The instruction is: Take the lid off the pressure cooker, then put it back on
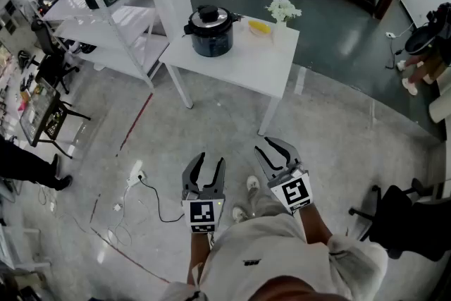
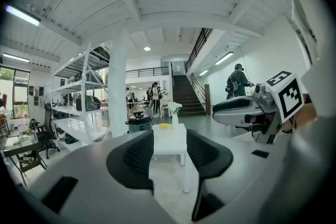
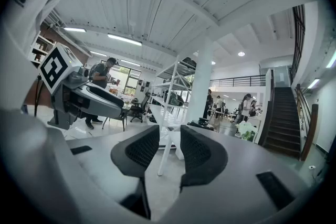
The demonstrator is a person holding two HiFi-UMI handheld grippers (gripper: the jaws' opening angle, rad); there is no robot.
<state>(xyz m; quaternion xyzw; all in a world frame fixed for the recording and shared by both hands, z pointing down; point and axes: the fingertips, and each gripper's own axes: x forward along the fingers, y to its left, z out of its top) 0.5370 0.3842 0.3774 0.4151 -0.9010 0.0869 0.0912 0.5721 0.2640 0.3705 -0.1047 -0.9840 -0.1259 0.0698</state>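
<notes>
At far left of the head view, a white shelf rack (image 1: 106,17) stands by a pillar, w/ a white power strip (image 1: 135,176) lying on the floor nearer you. Just right of the rack is the white tabletop (image 1: 246,63), well ahead of you and out of reach. The pressure cooker (image 1: 210,37) sits at its left end, upright, w/ the lid (image 1: 209,14) on top. Right of the cooker there's sth yellow (image 1: 259,27), then a small vase of white flowers (image 1: 283,10) at the far right corner. Down near your body, your left gripper (image 1: 211,158) is held over bare floor; in the left gripper view its fingers (image 2: 134,157) stand apart w/ nothing btwn them, only the distant tabletop showing through the gap. Your right gripper (image 1: 268,146) is just beside it, also over the floor; in the right gripper view its fingers (image 3: 137,153) are a narrow gap apart, not pinching anything. Neither gripper is near the cooker. A dark office chair (image 1: 394,215) stands at far right.
</notes>
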